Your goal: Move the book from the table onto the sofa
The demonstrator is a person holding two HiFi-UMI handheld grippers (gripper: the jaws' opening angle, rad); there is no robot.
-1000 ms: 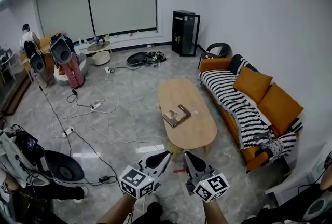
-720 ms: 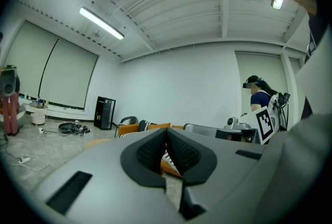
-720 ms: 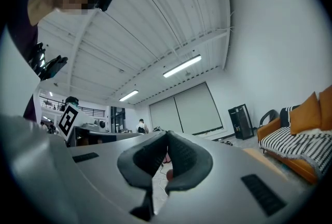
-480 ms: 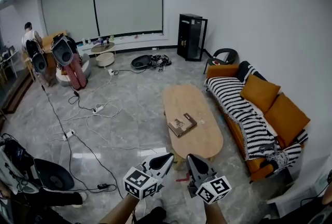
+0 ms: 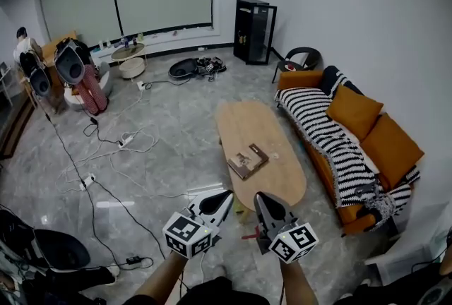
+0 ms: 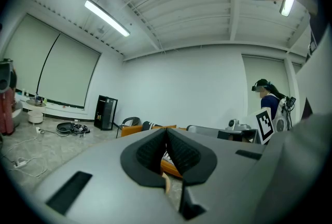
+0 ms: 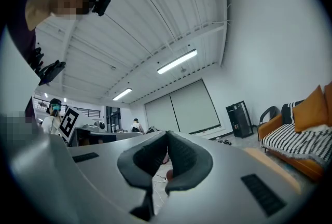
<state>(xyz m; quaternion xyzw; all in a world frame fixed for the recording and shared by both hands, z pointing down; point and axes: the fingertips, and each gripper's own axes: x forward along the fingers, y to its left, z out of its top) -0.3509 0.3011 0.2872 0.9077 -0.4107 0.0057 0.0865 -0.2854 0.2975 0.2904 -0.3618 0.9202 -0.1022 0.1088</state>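
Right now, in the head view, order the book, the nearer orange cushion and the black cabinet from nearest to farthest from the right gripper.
1. Book, on the table just ahead of the right gripper.
2. Nearer orange cushion, right, on the sofa.
3. Black cabinet, far back.

The sofa [image 5: 296,79] at three o'clock is orange, with orange cushions [image 5: 353,111] and a black-and-white striped blanket [image 5: 328,145] on it. The table [image 5: 244,123] is light wood, and the book [image 5: 248,160] is brown. The floor [image 5: 169,127] is shiny grey stone. At twelve o'clock a cabinet [image 5: 254,32] is black. At six o'clock the left gripper [image 5: 227,194] and right gripper [image 5: 258,195] are grey and black, each with a white cube [image 5: 187,234] showing black squares.
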